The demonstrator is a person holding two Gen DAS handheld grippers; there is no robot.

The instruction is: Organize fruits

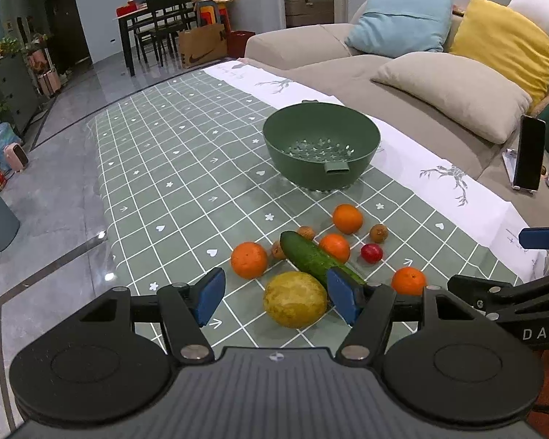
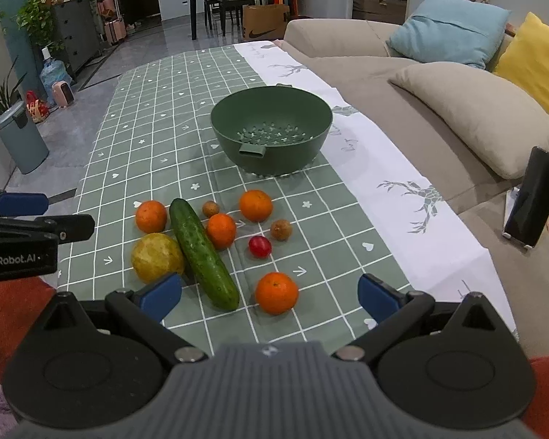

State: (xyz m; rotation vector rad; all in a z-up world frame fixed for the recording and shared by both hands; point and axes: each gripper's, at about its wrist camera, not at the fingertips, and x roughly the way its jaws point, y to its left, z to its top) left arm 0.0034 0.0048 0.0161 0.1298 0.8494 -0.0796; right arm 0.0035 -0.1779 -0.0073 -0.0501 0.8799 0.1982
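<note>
A green colander bowl (image 1: 321, 144) (image 2: 271, 130) stands empty on the checked tablecloth. Nearer me lie several oranges (image 1: 249, 259) (image 2: 276, 292), a cucumber (image 1: 316, 258) (image 2: 203, 252), a yellow-green round fruit (image 1: 295, 299) (image 2: 157, 258), a small red fruit (image 1: 371, 253) (image 2: 260, 246) and brown lychees (image 1: 378, 233) (image 2: 281, 229). My left gripper (image 1: 276, 298) hovers open, its blue pads either side of the yellow-green fruit without touching it. My right gripper (image 2: 271, 298) is open above the nearest orange, holding nothing.
A beige sofa with cushions (image 1: 454, 91) runs along the table's right side, with a phone on a stand (image 1: 529, 153) (image 2: 532, 197). A white cloth strip (image 2: 384, 168) covers the table's right edge. Left of the table is tiled floor with a bin (image 2: 22, 139).
</note>
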